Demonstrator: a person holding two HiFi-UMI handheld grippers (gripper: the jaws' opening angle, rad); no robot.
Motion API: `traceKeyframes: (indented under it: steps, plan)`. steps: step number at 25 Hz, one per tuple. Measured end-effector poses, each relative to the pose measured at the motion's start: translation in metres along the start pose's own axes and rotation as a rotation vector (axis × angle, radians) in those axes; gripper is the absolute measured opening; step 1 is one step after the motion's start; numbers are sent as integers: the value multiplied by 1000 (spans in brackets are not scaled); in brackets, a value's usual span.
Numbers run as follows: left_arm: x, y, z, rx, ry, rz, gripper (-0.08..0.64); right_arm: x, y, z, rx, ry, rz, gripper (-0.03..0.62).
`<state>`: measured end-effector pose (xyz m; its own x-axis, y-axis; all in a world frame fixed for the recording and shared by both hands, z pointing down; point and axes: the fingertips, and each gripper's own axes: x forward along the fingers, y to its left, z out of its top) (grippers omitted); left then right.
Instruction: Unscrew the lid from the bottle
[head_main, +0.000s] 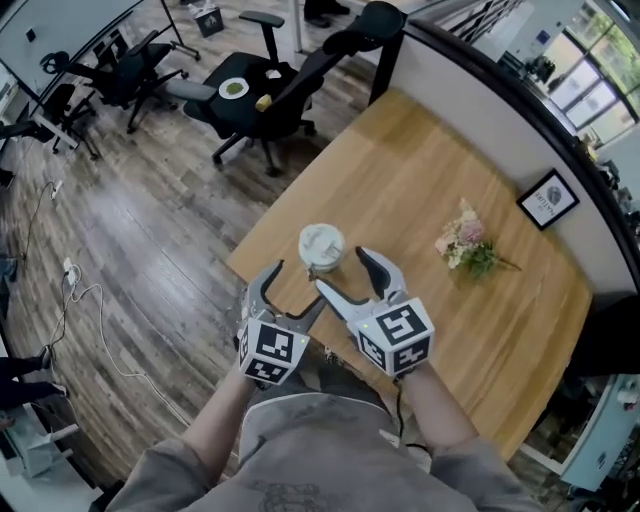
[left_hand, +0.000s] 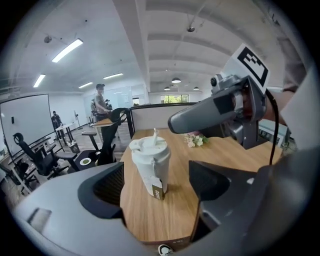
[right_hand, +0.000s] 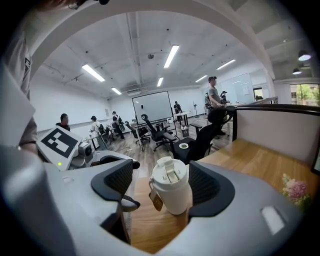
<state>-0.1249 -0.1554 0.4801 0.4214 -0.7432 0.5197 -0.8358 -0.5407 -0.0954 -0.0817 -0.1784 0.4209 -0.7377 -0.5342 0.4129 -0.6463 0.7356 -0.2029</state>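
Note:
A white bottle (head_main: 322, 246) with a flip-top lid and a small brown tag stands upright near the left edge of the wooden table (head_main: 430, 170). Both grippers hover just in front of it. My left gripper (head_main: 295, 290) is open, and in the left gripper view the bottle (left_hand: 151, 165) stands ahead of the gap between its pads, untouched. My right gripper (head_main: 348, 275) is open too. In the right gripper view the bottle (right_hand: 171, 189) sits between the pads, close to the right pad (right_hand: 205, 185), with a gap on the left side. Nothing is held.
A small bunch of flowers (head_main: 466, 245) lies on the table to the right, with a framed card (head_main: 548, 198) by the partition wall. Black office chairs (head_main: 265, 95) stand on the wood floor beyond the table's left edge. People stand far off in the room.

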Motion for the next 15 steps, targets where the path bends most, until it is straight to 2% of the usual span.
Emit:
traceKeyframes:
  steps: [9,13,15]
  plan:
    - [53,8,-22,60,14,-130,430,45,-14,-9,-6,18,-87,345]
    - [70,12,-15,36,-118,-163,430,56,-25,-10,-47,14,-149,365]
    - [78,13,-12,48,-157,-177,430,61,-27,-11,-61,15,-152,376]
